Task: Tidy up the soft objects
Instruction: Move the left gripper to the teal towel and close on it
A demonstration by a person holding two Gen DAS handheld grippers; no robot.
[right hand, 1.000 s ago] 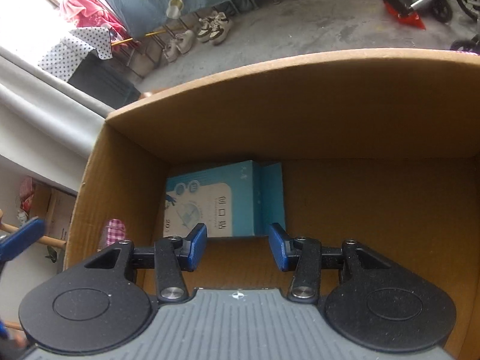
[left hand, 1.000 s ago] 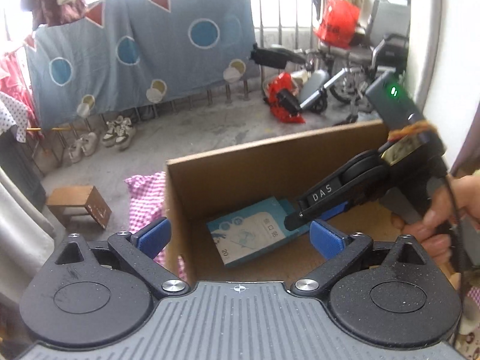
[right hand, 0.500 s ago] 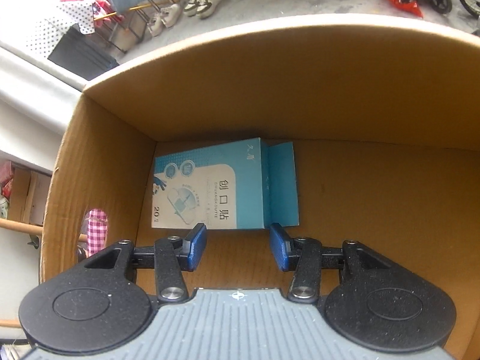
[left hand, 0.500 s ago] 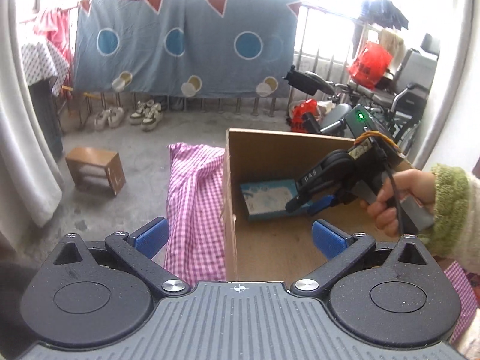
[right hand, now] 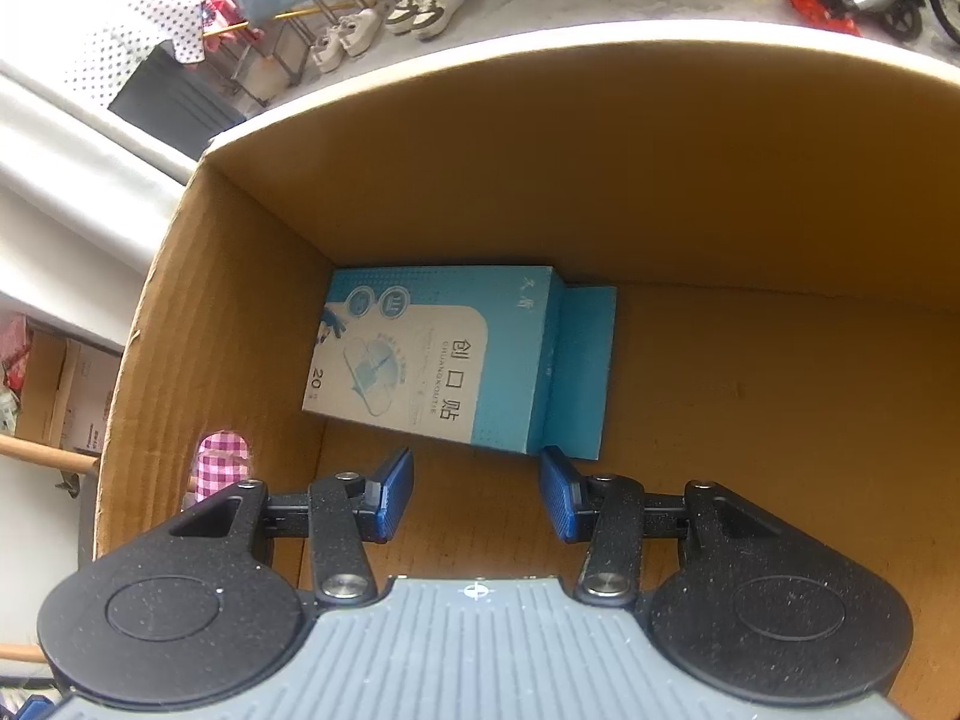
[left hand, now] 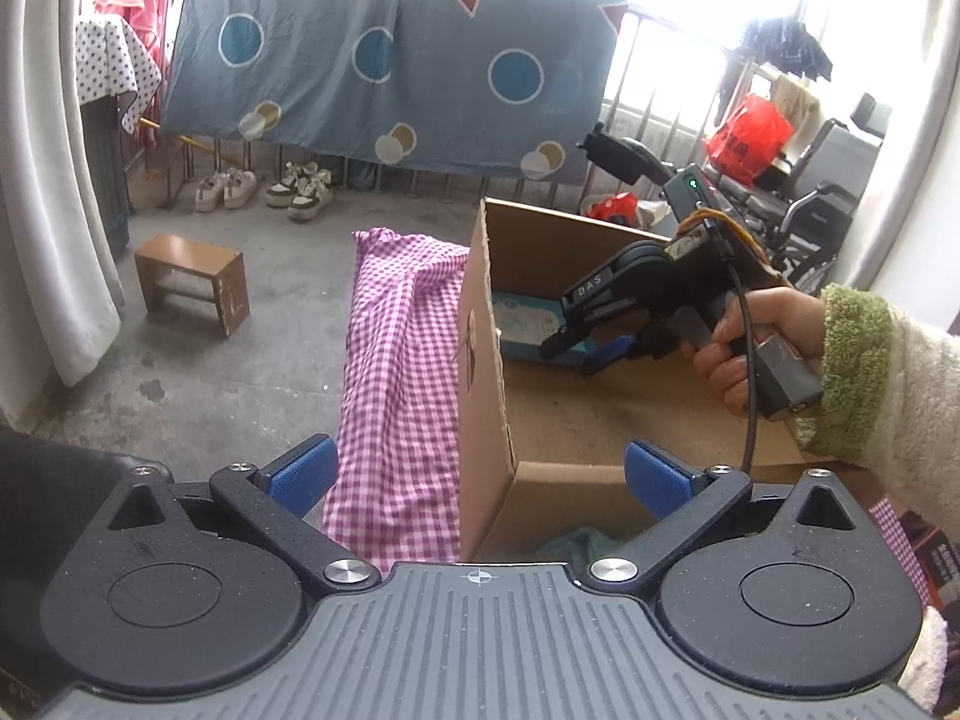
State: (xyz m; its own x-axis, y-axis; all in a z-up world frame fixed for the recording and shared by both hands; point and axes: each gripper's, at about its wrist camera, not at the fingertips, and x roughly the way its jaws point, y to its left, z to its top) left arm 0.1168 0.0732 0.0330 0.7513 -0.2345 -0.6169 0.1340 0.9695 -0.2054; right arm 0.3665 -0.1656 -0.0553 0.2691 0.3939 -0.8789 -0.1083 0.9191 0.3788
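A blue sheet (left hand: 384,54) with circles and triangles hangs across a railing at twelve o'clock. Below it, two pairs of sneakers (left hand: 264,185) stand on the concrete floor (left hand: 198,372). A small wooden stool (left hand: 193,282) sits at nine o'clock. A red bag (left hand: 747,135) and a wheelchair (left hand: 798,222) are at two o'clock.

Grey concrete floor (left hand: 198,360), white curtain (left hand: 42,228), sunlit window railing (left hand: 672,78).

Bright daylight from windows (left hand: 678,6) far beyond fingers, blown-out glare there; strong fisheye bending at edges; box interior (right hand: 600,180) beyond fingers evenly lit, sharp.
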